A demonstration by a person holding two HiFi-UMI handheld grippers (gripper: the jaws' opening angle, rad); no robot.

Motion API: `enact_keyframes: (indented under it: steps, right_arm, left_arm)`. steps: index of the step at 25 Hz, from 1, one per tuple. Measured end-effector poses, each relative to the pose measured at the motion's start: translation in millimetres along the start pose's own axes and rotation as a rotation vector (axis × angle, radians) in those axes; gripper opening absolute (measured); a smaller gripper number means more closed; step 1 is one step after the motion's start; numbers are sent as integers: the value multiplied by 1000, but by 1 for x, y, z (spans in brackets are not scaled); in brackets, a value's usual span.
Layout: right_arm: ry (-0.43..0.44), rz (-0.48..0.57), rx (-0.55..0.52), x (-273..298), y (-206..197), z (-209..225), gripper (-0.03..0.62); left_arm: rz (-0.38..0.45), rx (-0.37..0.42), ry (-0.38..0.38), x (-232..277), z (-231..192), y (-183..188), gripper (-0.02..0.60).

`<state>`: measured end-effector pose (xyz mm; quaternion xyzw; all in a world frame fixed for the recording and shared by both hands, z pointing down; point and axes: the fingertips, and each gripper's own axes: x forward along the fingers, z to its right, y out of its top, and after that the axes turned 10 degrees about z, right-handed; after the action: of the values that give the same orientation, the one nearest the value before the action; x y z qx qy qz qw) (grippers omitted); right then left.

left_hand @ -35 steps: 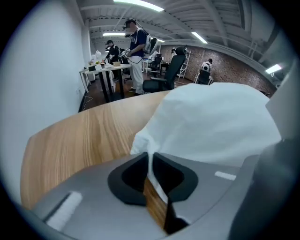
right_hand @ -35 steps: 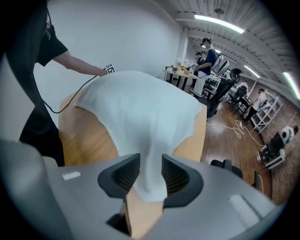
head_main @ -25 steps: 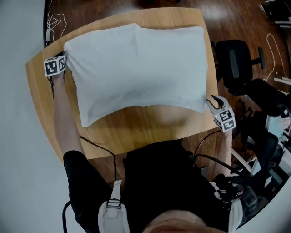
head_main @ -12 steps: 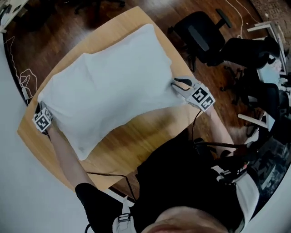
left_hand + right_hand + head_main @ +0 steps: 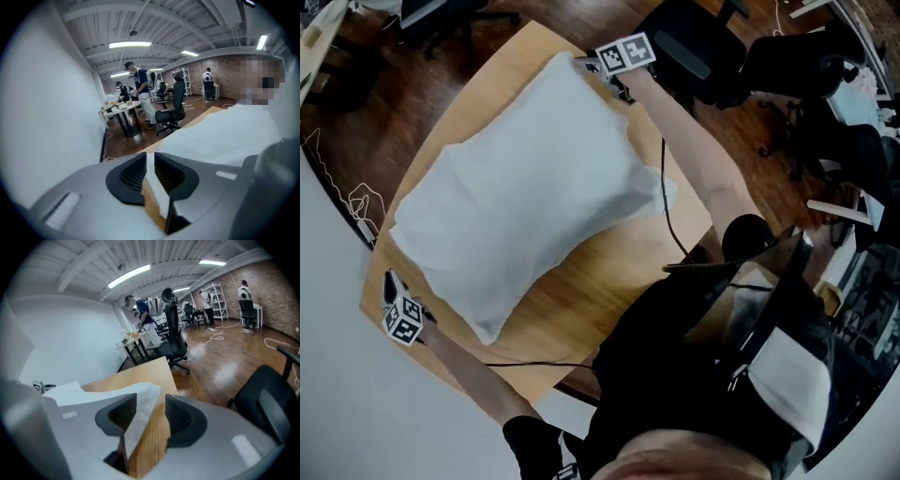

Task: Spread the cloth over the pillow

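White fabric cloth [image 5: 516, 178]: position?
Reply: Draped over the pillow on the light wooden table [image 5: 581, 272]. My right gripper [image 5: 151, 401] jaws, just opened wide, flank its corner unclamped. My left gripper [image 5: 150, 159] jaws, opening, stand slightly apart, empty.

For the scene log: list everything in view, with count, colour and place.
cloth: one, white, spread over the pillow, which it hides.
table: one, light wood, under the cloth.
office chairs: at least two, black, on the floor beyond the table.
cable: one, black, crossing the table below the right arm.
people: several, far back in the room.
right arm: bare, stretched to the cloth's far corner.
left arm: bare, at the table's near left edge.
left claw: clear of the cloth; jaws have just been opening slightly, gripping nothing.
right claw: jaws have just been opening; the cloth's corner lies loose between them.
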<state>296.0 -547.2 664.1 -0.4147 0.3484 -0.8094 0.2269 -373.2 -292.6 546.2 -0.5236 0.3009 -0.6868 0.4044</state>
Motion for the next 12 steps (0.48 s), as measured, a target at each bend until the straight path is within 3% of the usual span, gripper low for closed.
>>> enact_keyframes:
  steps: [2,3,4,6,7,8,10,12]
  right_arm:
    - [-15,-114,-97,29,-16,1,185]
    - [-16,-153,-159,34,-21,2,10]
    - [-26,-159,-216,32,-18,5,2]
    - [-76,-87,-302,13,12,15,2]
    - [-116,-40,-334,2,29,20,0]
    - [-164,-2,-354,-8,43,27,0]
    - [-245,36,-338,-19,53,45,0]
    - [-185,63,-176,-7,46,46,2]
  left_arm:
    - [0,6,81,-13,-27,3,56]
    - [38,1,45,-16,-22,13,56]
    - [100,-16,-59,-18,-1,27,38]
    - [191,-48,-385,-21,75,43,3]
    - [178,-37,-518,-22,111,38,3]
    - [138,-13,-594,-21,136,27,3]
    - [80,-6,-619,-17,148,6,3]
    - [81,-49,-588,-19,137,-1,3]
